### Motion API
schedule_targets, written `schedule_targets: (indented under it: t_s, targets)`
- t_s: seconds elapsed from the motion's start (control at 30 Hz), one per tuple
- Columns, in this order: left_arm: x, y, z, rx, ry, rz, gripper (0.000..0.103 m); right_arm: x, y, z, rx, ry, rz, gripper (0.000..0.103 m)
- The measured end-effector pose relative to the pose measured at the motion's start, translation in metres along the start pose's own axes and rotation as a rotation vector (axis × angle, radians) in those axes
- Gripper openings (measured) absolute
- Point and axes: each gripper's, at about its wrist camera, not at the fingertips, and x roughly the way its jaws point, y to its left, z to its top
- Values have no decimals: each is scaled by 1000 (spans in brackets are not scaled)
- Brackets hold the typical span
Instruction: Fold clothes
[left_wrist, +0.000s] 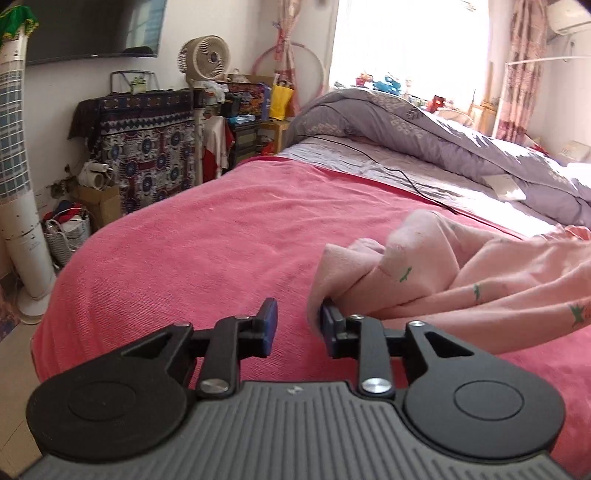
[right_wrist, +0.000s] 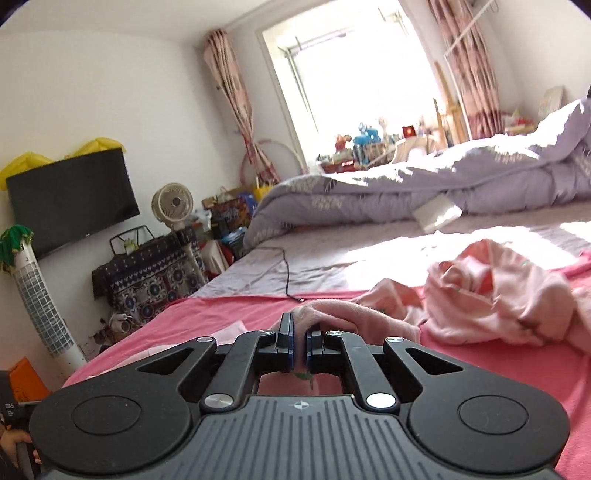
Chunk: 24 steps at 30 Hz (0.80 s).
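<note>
A pale pink garment (left_wrist: 461, 273) with small green prints lies crumpled on the pink blanket (left_wrist: 207, 236) of the bed. My left gripper (left_wrist: 299, 325) is open; the cloth's edge touches the outside of its right finger and nothing sits between the pads. In the right wrist view the same garment (right_wrist: 498, 295) is bunched at the right. My right gripper (right_wrist: 300, 341) is shut on a fold of the pink garment (right_wrist: 332, 314), with cloth running between the pads and under them.
A purple quilt (left_wrist: 424, 136) is heaped across the far side of the bed. A black cable (right_wrist: 286, 269) lies on the grey sheet. A white box (right_wrist: 437, 214) sits by the quilt. A tower fan (left_wrist: 18, 184), patterned cabinet (left_wrist: 147, 158) and clutter stand left of the bed.
</note>
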Motion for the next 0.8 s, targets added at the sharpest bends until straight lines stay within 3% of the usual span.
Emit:
schedule_targets:
  t_s: [0.1, 0.2, 0.33, 0.37, 0.43, 0.5, 0.6, 0.67, 0.8]
  targets:
    - [-2, -18, -11, 70, 68, -54, 39, -40, -5, -20, -120, 48, -124, 21]
    - [-11, -29, -23, 118, 128, -97, 39, -34, -19, -62, -164, 237, -249, 36]
    - [-39, -26, -21, 117, 128, -113, 51, -5, -44, -109, -98, 482, -372, 41]
    - [-48, -21, -16, 107, 108, -102, 51, -3, -47, -110, -80, 484, -374, 45]
    - [-62, -10, -4, 92, 53, -65, 61, -11, -51, -96, -46, 404, -353, 70]
    - [-64, -4, 11, 86, -2, -5, 67, -15, -55, -76, -26, 308, -315, 88]
    - [-42, -4, 39, 90, -45, 42, 67, 5, -59, -46, -4, 206, -251, 91]
    - [-18, -15, 56, 91, -47, 20, 67, 40, -57, -33, 1, 192, -234, 91]
    - [44, -48, 87, 133, -36, -3, 71, 153, -61, -21, 60, 233, -212, 91]
